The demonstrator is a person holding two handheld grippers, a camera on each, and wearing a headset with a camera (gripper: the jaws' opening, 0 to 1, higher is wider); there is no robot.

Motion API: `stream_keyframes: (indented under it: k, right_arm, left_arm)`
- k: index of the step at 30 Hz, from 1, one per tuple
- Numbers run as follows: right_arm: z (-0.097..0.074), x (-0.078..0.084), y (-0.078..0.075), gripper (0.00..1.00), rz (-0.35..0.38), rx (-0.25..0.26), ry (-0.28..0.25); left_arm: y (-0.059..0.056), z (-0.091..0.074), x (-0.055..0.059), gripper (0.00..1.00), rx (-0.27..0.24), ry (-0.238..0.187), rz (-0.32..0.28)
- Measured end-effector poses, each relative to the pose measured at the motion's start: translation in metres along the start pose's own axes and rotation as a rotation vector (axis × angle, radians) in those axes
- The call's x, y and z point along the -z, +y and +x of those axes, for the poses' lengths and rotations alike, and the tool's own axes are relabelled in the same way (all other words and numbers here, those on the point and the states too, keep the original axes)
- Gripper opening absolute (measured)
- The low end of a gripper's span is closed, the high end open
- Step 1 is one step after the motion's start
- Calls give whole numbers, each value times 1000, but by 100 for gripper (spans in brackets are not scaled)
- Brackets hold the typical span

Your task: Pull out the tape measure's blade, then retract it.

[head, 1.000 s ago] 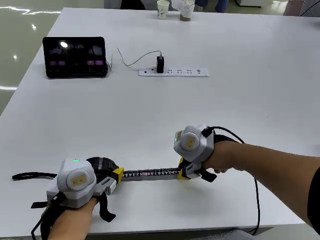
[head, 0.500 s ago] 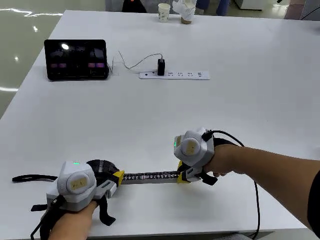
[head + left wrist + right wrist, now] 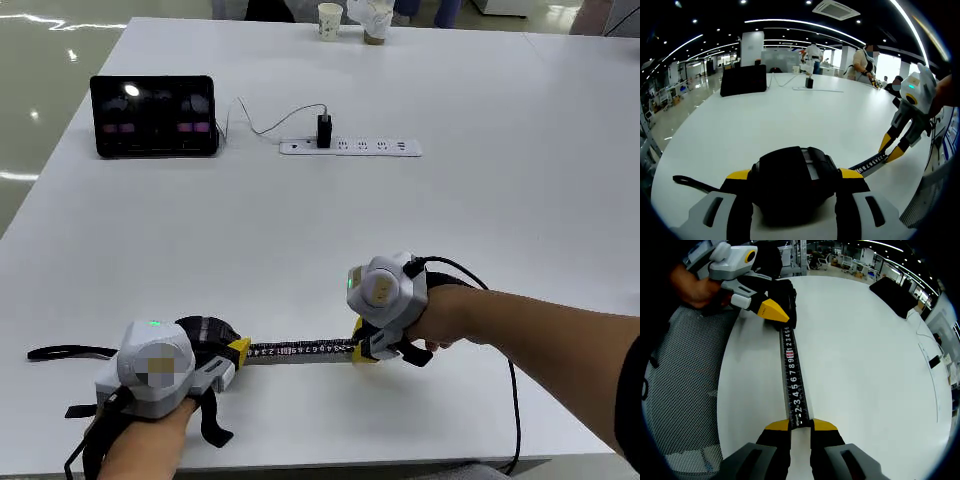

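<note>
Black plastic is most of what can be seen of the tape measure's case point(image 3: 792, 182). Its sides are covered by the left gripper point(image 3: 795, 176), whose yellow-tipped jaws are clamped against it at the near left of the white table point(image 3: 450, 200). The hook of the blade point(image 3: 792, 370) is hidden between the jaws of the right gripper point(image 3: 800, 426), which are pinched onto its end. The blade is stretched straight between the two grippers, black with white numerals, one mark in red. A black strap point(image 3: 60, 352) is laid out leftward from the case.
</note>
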State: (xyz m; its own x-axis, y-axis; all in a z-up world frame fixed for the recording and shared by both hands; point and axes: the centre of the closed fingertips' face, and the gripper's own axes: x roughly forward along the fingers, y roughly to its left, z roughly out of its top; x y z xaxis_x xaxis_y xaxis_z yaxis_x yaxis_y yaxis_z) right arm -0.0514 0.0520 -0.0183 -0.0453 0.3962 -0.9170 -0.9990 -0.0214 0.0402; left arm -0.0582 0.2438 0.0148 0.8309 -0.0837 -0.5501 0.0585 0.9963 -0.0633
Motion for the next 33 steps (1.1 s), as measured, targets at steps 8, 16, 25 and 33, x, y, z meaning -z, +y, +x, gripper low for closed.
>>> stream_keyframes:
  k: [8,16,25,33]
  right_arm:
    - [1,-3,1,11,-1,3,-4]
    - [2,-6,1,11,13,0,-6]
    - [3,-8,1,11,14,0,-8]
    - [4,-9,0,11,19,2,-9]
  left_arm:
    - [0,0,0,62,0,1,0]
    - [0,0,0,62,1,1,-1]
    - [0,1,0,62,1,2,-1]
    - [1,2,0,62,1,2,-2]
